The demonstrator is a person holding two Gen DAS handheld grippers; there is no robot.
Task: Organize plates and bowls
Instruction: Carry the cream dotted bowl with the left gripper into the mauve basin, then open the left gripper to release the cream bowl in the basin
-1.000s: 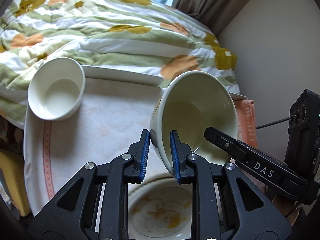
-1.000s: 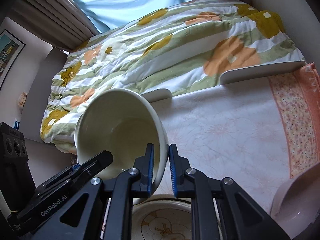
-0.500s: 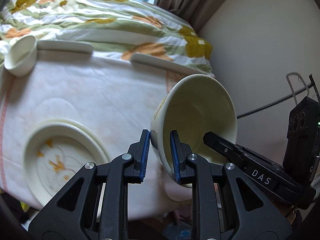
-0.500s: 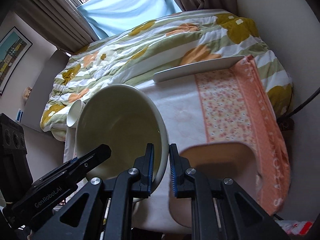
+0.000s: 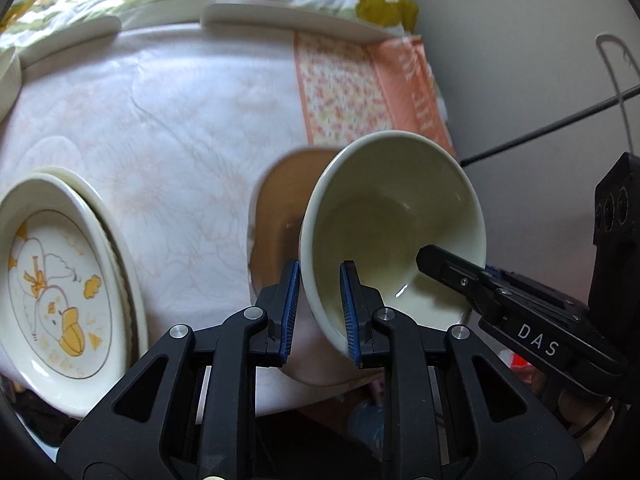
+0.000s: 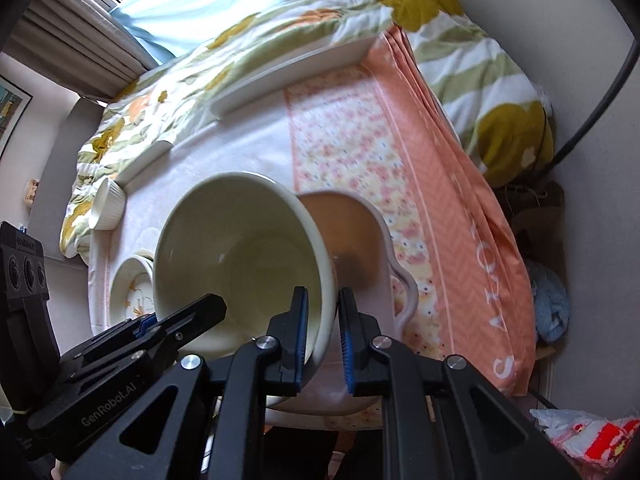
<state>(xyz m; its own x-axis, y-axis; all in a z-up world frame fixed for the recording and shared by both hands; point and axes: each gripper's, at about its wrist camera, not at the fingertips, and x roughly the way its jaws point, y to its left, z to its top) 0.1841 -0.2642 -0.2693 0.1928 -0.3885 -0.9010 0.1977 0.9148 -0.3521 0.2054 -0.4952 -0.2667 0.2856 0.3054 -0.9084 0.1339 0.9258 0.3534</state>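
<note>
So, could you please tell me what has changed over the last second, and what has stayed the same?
Both grippers have carried the cream bowl rightward, away from above the duck plate, until it hangs tilted over the pink dish near the table's right end. Nothing was taken hold of or let go: the left gripper and right gripper stay clamped on opposite rims. The plate and small white cup stayed put.

**Glazed ceramic, soft cloth, matt black plastic**

The cream bowl [image 5: 392, 216] looks like glossy glazed ceramic, smooth, catching highlights. The duck-printed plate [image 5: 60, 280] is glazed too. The pink dish [image 6: 360, 248] has a duller sheen. The tablecloth [image 5: 180, 128] is soft, wrinkled fabric. The fingers [image 5: 290, 312] carry ribbed blue pads on matt black plastic, with shiny metal rivets.
</note>
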